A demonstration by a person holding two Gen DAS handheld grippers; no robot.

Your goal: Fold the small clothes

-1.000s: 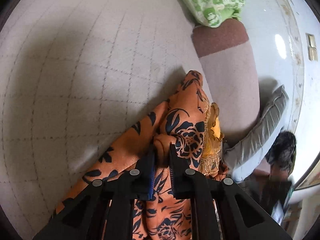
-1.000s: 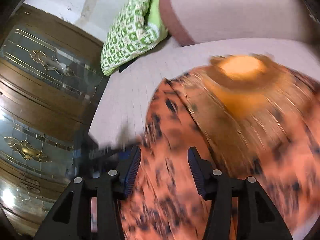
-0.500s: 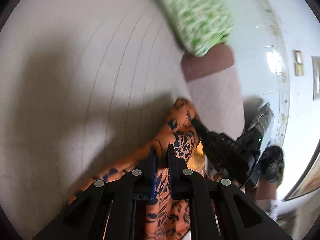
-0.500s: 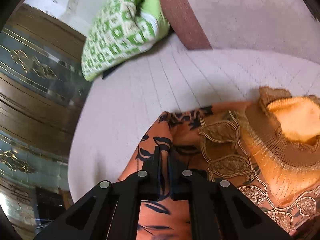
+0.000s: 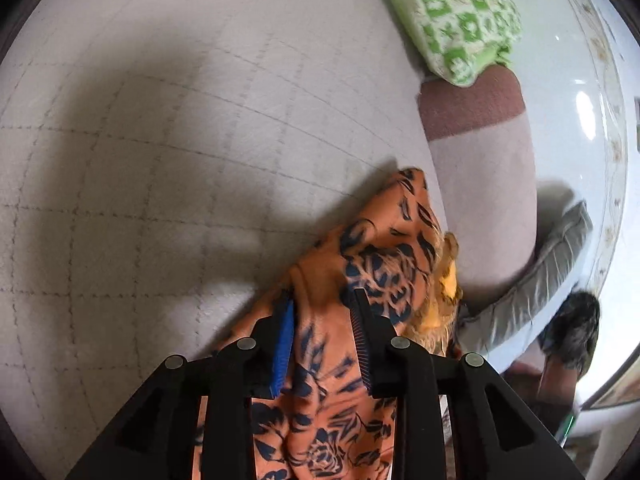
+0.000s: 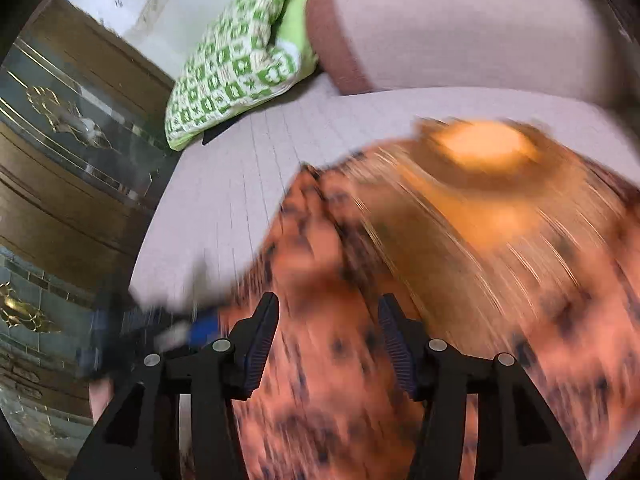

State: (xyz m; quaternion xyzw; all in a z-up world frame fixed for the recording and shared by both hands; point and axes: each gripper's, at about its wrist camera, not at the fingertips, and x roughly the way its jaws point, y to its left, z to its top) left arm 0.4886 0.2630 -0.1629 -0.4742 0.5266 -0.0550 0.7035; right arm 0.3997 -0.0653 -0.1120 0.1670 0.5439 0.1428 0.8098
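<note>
The quilted mattress [image 5: 168, 152] takes up most of both views, pale with a stitched grid, with 1 rolled bolster [image 5: 484, 184] along its far edge and 1 green-and-white checked pillow [image 5: 460, 12] beyond that. On it lies 1 orange garment [image 5: 360, 264] printed with dark flowers, its gold embroidered neckline [image 6: 480, 148] turned toward the bolster.

In the left wrist view the garment's long axis runs from under the fingers diagonally up and right toward the bolster, so the cloth sits straight ahead of and beneath the left gripper [image 5: 322, 316]. Its jaws stand moderately apart with a raised fold of fabric between them, but the pads do not press on it (nothing is gripped).

The right gripper [image 6: 328, 316] hangs over the same garment with its jaws wide apart and empty. That view is badly smeared, so I can only say the cloth probably fills the space ahead and to the right of the fingers, neckline farthest away.

The left gripper looks nearer to a usable fold, so it is likely best placed for the next pinch. Count: 2 grippers, 1 garment, 1 pillow, 1 bolster.
</note>
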